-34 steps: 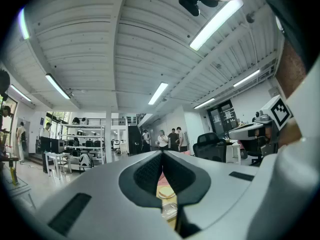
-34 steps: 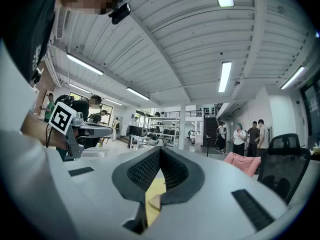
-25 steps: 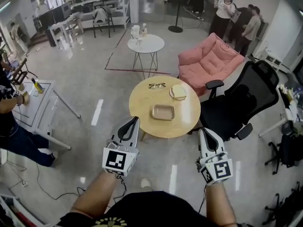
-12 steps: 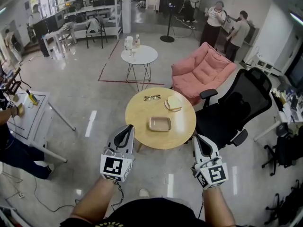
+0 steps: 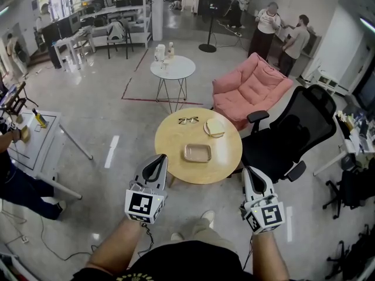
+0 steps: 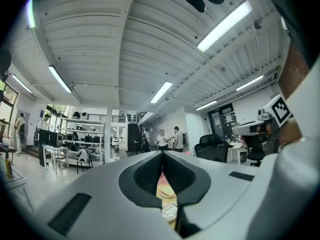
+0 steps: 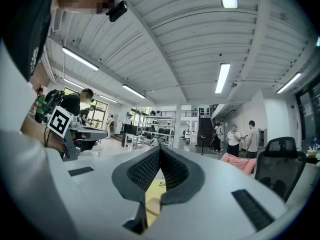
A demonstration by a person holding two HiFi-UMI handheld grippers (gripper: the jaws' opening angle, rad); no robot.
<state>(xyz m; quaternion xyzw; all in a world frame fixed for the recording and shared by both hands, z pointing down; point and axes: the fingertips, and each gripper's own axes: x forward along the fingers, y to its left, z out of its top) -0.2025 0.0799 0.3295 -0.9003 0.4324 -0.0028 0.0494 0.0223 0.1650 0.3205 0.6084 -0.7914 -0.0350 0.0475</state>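
Note:
Both grippers are held in the air in front of a round wooden table (image 5: pixel 170 157), short of its near edge. My left gripper (image 5: pixel 157 160) is shut and holds nothing. My right gripper (image 5: pixel 251 175) is also shut and holds nothing. On the table lie a pair of glasses (image 5: pixel 188 120), a round flat dish (image 5: pixel 214 127) and a shallow rectangular tray (image 5: pixel 197 153). In the left gripper view the jaws of the left gripper (image 6: pixel 162 154) meet, and the dish (image 6: pixel 167 192) shows below them. In the right gripper view the right gripper (image 7: pixel 159 150) has its jaws together over a strip of the table (image 7: pixel 151 190).
A pink sofa (image 5: pixel 253 85) and a black office chair (image 5: pixel 294 134) stand right of the table. A small white round table (image 5: pixel 173 68) is behind it, a white table (image 5: pixel 36 134) at the left. People (image 5: pixel 275 25) stand at the back.
The wooden table has slid slightly lower in the head view. A trouser leg and shoe now show between the arms. Both grippers stay shut.

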